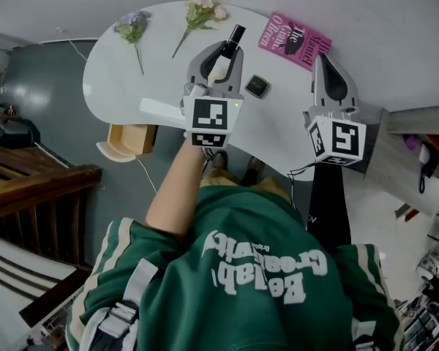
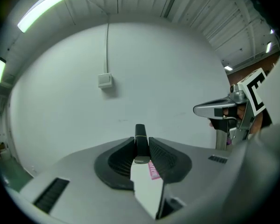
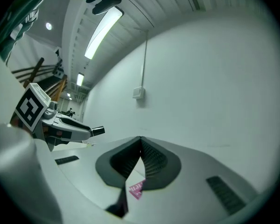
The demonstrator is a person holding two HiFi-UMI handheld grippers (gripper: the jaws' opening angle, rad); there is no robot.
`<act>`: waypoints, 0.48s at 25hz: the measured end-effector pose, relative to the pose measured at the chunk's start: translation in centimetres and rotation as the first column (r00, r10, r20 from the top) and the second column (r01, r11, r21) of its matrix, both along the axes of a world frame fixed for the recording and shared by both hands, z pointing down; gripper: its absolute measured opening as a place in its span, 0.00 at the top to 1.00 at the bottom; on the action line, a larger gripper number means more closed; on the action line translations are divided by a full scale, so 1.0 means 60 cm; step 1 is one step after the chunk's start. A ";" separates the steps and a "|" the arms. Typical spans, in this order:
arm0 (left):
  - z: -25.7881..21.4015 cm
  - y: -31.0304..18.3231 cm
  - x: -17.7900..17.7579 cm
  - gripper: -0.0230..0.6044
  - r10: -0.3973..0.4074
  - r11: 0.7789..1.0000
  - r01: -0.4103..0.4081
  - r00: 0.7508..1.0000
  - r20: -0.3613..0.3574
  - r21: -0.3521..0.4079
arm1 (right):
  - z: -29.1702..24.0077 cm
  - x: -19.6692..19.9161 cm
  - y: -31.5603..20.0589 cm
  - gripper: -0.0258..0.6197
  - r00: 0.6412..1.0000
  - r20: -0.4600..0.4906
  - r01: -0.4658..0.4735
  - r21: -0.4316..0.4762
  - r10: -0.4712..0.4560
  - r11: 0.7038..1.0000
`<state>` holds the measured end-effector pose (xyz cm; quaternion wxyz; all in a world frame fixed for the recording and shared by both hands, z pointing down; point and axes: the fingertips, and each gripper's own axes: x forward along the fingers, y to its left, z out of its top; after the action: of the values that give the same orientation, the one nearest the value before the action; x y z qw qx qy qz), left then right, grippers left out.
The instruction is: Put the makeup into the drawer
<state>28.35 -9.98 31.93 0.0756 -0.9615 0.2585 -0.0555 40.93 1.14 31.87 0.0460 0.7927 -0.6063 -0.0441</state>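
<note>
Left gripper clamped on the makeup tube, right gripper closed with nothing in it

The left gripper [image 1: 224,55] points level over the white table [image 1: 124,72], and its jaws pinch a slim black makeup tube [image 1: 235,35] that stands up between the pads and pokes out past their tips. The right gripper [image 1: 323,61] is beside it at the table's far right edge; its own view shows the jaw tips pressed together with nothing between them. A small dark compact [image 1: 257,86] lies on the table in the gap between the two grippers, just beside the left one. A pink book [image 1: 294,40] lies ahead of the right gripper, and two flower stems [image 1: 203,12] lie ahead and left of the left gripper. The wooden drawer [image 1: 128,141] hangs open under the table edge, left of and behind the left gripper, well apart from the tube
</note>
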 end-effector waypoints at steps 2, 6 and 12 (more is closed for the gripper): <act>0.004 -0.018 -0.049 0.79 -0.070 0.998 0.070 0.998 0.008 0.002 | 0.002 -0.039 -0.039 0.95 0.997 -0.002 0.080 -0.003 -0.080 0.997; 0.003 -0.046 -0.138 0.79 -0.165 0.986 0.165 0.986 0.010 0.007 | 0.004 -0.112 -0.095 0.95 0.983 0.007 0.181 -0.003 -0.181 0.983; 0.001 -0.079 -0.296 0.79 -0.304 0.953 0.303 0.953 0.017 0.014 | 0.010 -0.267 -0.180 0.95 0.933 -0.007 0.361 0.005 -0.361 0.933</act>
<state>10.60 -14.72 31.99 0.0741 -0.9093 0.4027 -0.0741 24.91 -9.64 32.44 0.0365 0.6679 -0.7412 -0.0560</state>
